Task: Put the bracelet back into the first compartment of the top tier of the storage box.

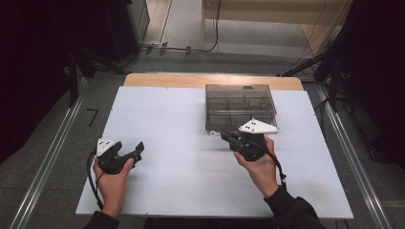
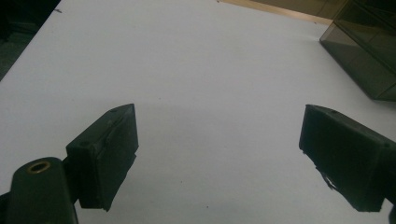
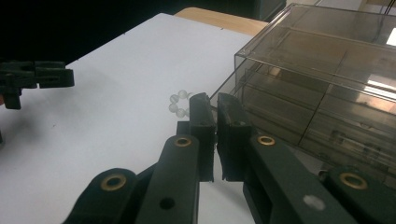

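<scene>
A smoky clear plastic box (image 1: 241, 107) with several compartments and a closed lid stands at the far middle of the white table (image 1: 181, 167). A small loop of clear beads (image 3: 179, 101) lies on the table by the box's near left corner. My right gripper (image 3: 211, 99) is shut, its tips right beside the beads and close to the box wall (image 3: 327, 84); nothing shows between its jaws. My left gripper (image 1: 135, 151) is held low at the table's near left, open wide over bare table (image 2: 218, 114), with the box corner (image 2: 369, 51) far off to its right.
The table's wooden far edge (image 1: 212, 80) runs behind the box. Dark stands, cables and metal floor rails surround the table. My left gripper's jaws (image 3: 37, 77) show at the left of the right gripper view.
</scene>
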Demonstrator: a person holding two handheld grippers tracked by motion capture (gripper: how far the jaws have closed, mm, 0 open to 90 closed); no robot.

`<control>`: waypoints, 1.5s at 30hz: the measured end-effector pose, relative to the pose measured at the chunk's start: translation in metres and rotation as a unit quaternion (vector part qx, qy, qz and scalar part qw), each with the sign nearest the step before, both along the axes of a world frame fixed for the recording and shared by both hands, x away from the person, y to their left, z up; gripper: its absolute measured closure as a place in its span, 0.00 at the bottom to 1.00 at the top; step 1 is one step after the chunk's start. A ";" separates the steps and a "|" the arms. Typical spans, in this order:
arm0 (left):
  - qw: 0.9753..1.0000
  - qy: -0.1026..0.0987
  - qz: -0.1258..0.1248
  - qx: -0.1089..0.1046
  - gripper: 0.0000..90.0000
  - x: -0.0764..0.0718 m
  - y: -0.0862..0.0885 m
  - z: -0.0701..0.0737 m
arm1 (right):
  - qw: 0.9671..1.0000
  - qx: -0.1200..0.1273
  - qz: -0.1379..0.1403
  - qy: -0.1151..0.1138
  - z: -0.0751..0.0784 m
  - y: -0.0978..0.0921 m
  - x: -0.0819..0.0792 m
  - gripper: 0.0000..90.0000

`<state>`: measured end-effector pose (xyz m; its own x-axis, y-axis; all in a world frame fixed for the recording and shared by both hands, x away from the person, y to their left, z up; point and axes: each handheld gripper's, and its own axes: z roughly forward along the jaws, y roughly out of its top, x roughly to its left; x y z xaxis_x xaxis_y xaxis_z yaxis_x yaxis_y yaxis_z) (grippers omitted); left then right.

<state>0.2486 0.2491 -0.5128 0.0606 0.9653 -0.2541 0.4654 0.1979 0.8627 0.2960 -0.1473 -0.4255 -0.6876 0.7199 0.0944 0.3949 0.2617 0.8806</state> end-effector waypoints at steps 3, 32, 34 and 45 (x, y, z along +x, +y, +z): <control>1.000 -0.001 0.000 0.000 0.14 0.000 0.000 0.000 | 1.000 0.003 -0.003 0.001 -0.001 0.000 0.002 0.93; 1.000 -0.003 0.000 -0.001 0.14 0.000 0.001 0.000 | 0.999 0.026 -0.028 -0.024 0.005 -0.004 0.014 0.93; 1.000 -0.003 0.000 -0.002 0.14 0.000 0.001 0.000 | 0.999 0.028 -0.030 -0.025 0.005 -0.004 0.015 0.93; 1.000 -0.003 -0.001 -0.002 0.14 0.000 0.001 0.000 | 0.998 0.031 -0.038 -0.028 0.006 -0.007 0.017 0.93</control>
<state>0.2486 0.2498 -0.5125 0.0643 0.9641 -0.2576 0.4606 0.2003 0.8647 0.3132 -0.1539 -0.4194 -0.6367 0.7641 0.1040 0.3615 0.1767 0.9155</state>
